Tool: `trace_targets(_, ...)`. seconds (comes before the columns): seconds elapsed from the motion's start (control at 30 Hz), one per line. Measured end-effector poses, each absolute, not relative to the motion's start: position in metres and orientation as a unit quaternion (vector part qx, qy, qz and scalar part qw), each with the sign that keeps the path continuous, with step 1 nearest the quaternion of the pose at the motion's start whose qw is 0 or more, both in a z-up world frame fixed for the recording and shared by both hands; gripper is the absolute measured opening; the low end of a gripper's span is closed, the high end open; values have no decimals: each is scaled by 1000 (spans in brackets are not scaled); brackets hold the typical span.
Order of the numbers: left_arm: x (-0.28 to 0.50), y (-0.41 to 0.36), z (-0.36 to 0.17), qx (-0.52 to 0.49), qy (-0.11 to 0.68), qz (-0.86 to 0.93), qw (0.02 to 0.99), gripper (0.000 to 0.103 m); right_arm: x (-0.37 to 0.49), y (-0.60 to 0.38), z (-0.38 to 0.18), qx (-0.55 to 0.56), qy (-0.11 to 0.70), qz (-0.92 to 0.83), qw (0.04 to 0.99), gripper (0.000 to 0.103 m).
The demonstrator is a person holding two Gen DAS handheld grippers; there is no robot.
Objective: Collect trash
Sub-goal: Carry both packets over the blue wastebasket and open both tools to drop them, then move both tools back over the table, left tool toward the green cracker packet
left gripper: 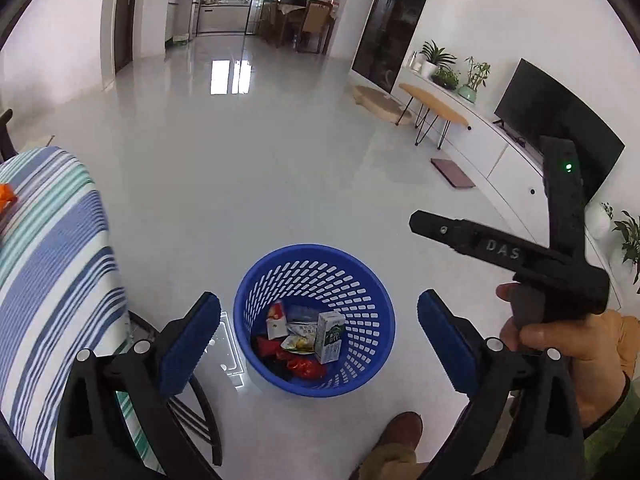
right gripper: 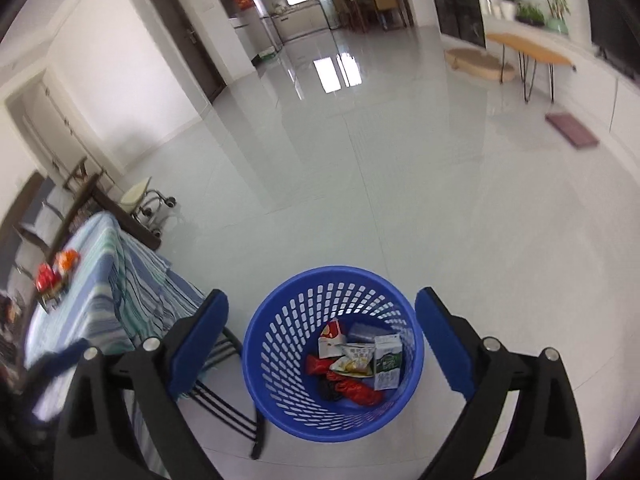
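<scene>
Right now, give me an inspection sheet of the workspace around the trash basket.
Surface: glossy pale floor, bare around the basket.
Job's things: blue basket upright on the floor, holding a milk carton, snack wrappers and red scraps.
Clutter: red and orange items on the striped tablecloth, too blurred to name.
Grippers: left claw open, empty; right claw open, empty, both above the basket.
Cables: nothing seen.
Surroundings: wooden side table, potted plants, television, a brown shoe.
</scene>
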State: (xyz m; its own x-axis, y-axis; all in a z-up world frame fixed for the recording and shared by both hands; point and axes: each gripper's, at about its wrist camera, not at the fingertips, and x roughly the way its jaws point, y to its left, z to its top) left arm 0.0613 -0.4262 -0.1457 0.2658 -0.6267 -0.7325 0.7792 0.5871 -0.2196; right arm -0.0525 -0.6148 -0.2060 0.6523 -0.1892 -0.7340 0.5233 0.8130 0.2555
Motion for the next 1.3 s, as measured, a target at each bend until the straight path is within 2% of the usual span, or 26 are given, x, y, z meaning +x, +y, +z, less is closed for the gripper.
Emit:
trace_targets(0.17,51,-349,-126,107,403,-403,814,98,-52,-538,-202,140,360,-181,904,92)
trace_targets(0.47,105,-180,-126,106,437,-254,856,98,-23,-369,-181,45,359,-52,931,92)
trace_targets(0.7,150,-88,-133,96,461,-165,867,98,48,-266,-177,10,427,68,901,92)
trace_targets(1.0,176,-58,-126,112,453,-170,868,98,87,-224,-207,-39,467,60,882,93)
trace_targets(1.17,220,-84,-107,129,423,-192,876,98,85,-225,-209,-37,458,57,886,95)
trace_targets(1.3,269,-112,-112,141,417,-204,874,98,85,-225,-210,-37,458,56,887,95)
